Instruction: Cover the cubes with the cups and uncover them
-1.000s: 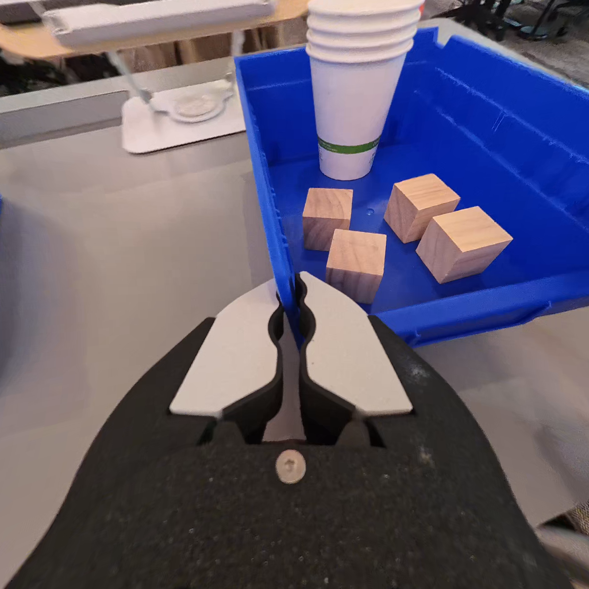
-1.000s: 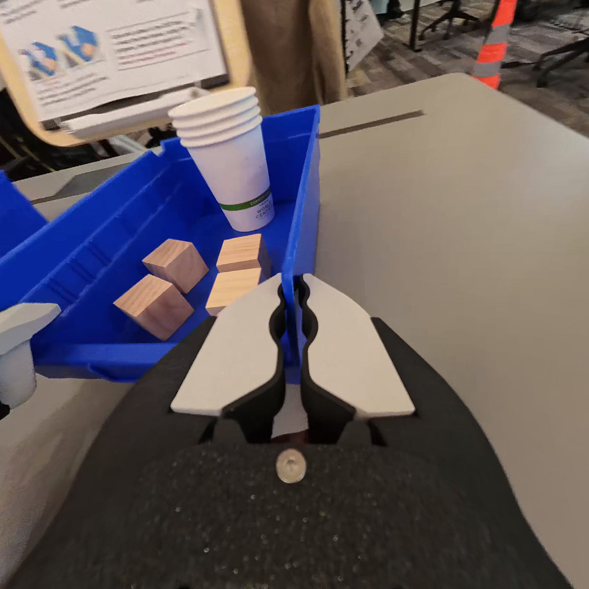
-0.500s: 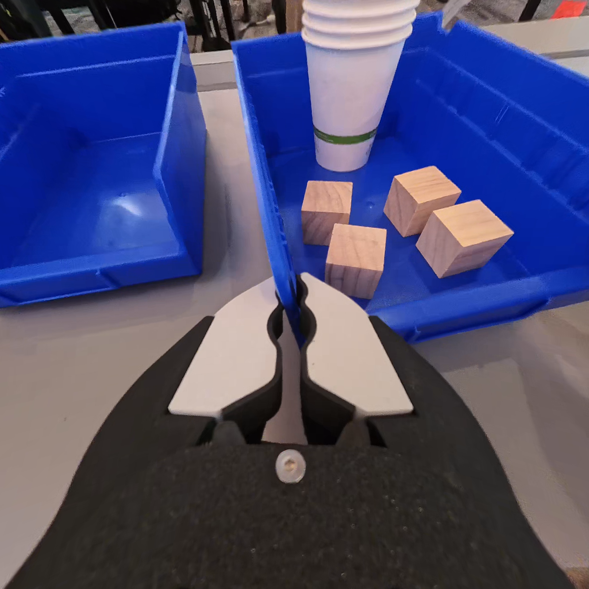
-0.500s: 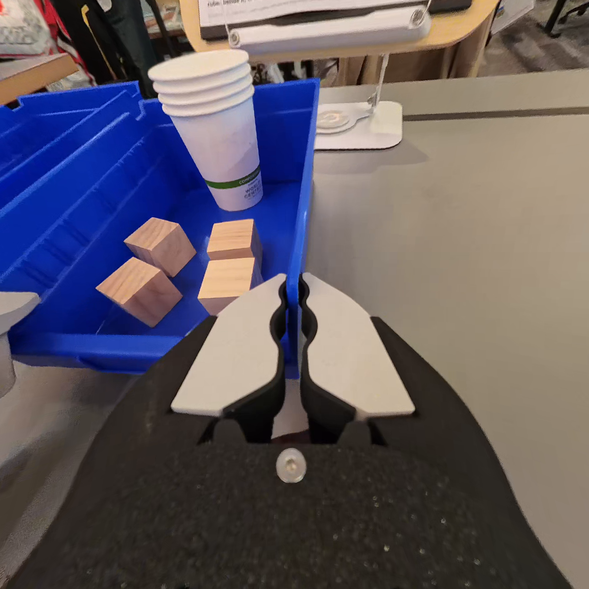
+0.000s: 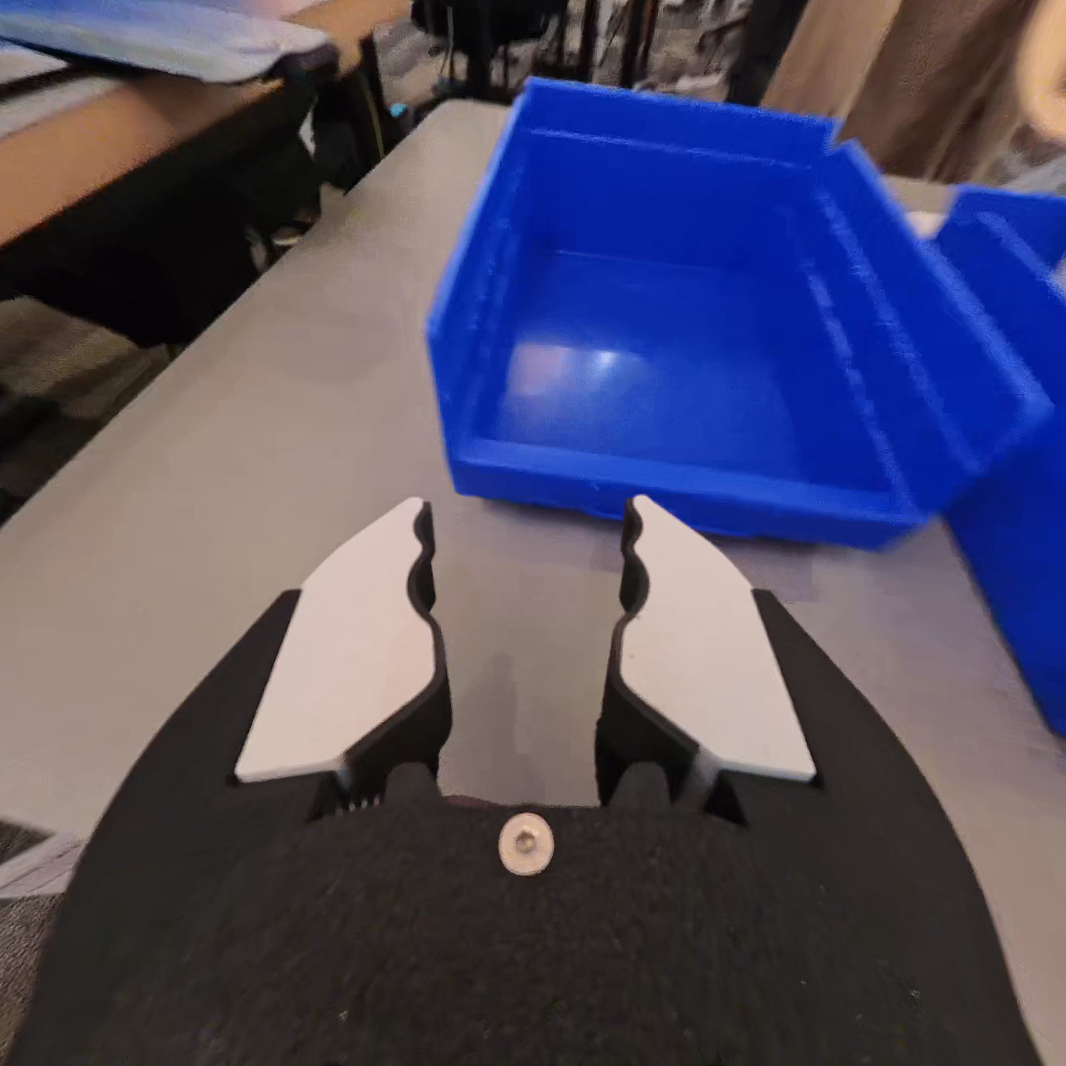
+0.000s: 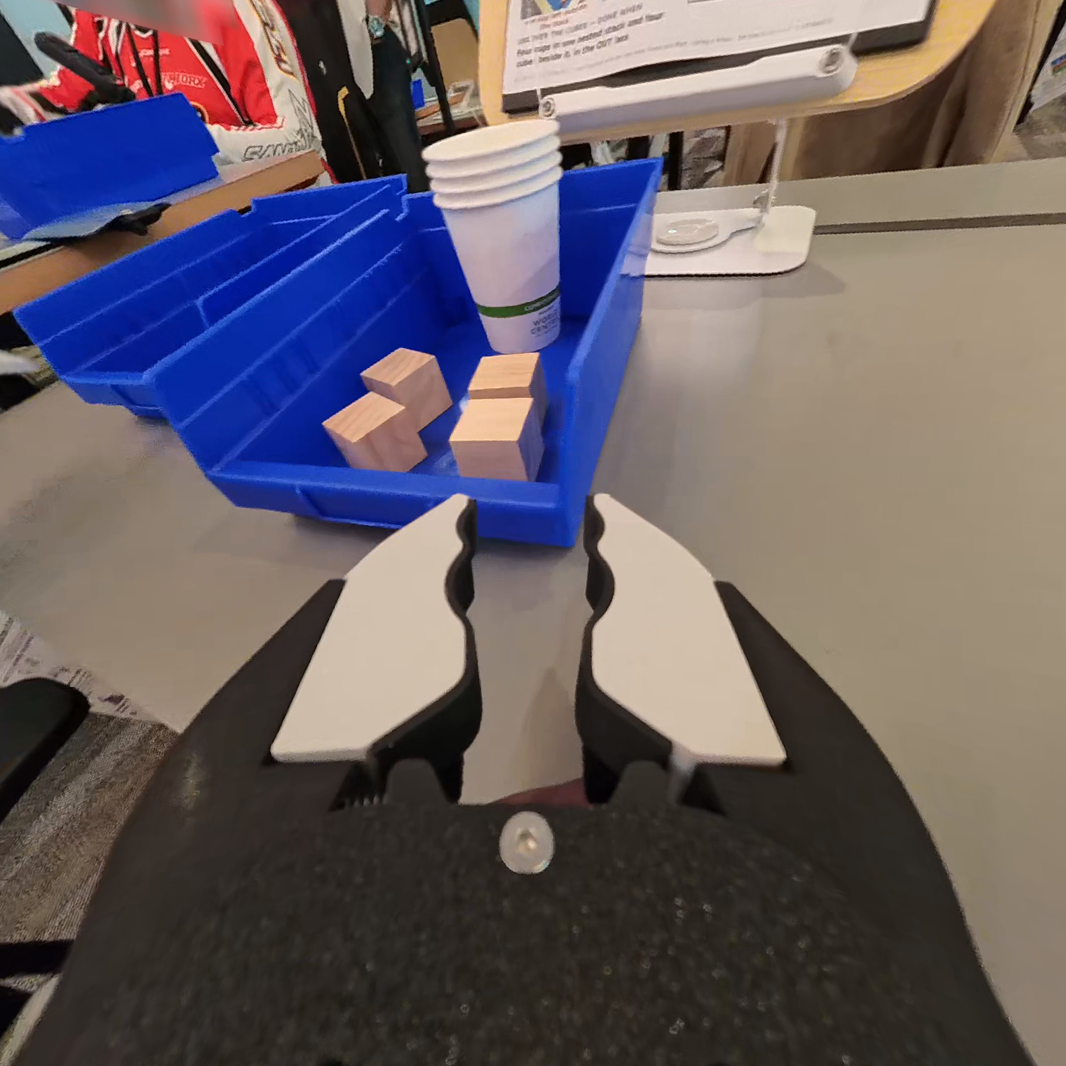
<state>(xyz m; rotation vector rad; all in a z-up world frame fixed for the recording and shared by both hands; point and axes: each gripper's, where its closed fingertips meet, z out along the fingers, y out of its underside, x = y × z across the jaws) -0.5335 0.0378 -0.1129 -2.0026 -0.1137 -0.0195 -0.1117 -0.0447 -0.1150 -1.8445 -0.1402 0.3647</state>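
Note:
In the right wrist view, a blue bin [image 6: 404,496] on the grey table holds a stack of nested white paper cups [image 6: 507,242] at its back right and several wooden cubes [image 6: 496,435] in front of the stack. My right gripper [image 6: 528,507] is open and empty, just short of the bin's front right corner. In the left wrist view, my left gripper [image 5: 526,507] is open and empty, in front of a second, empty blue bin [image 5: 663,479]. The edge of the cube bin [image 5: 1015,519] shows at the right. Cups and cubes are out of the left view.
A white stand [image 6: 732,242] holding a sign board [image 6: 692,52] sits on the table behind the cube bin. Another blue bin [image 6: 98,156] rests on a wooden table at the far left. People in red clothing [image 6: 173,69] stand behind. The grey table [image 6: 836,461] spreads to the right.
Both grippers let go of the cube bin's side walls, opened, and pulled back. The left gripper swung left and now faces the empty bin.

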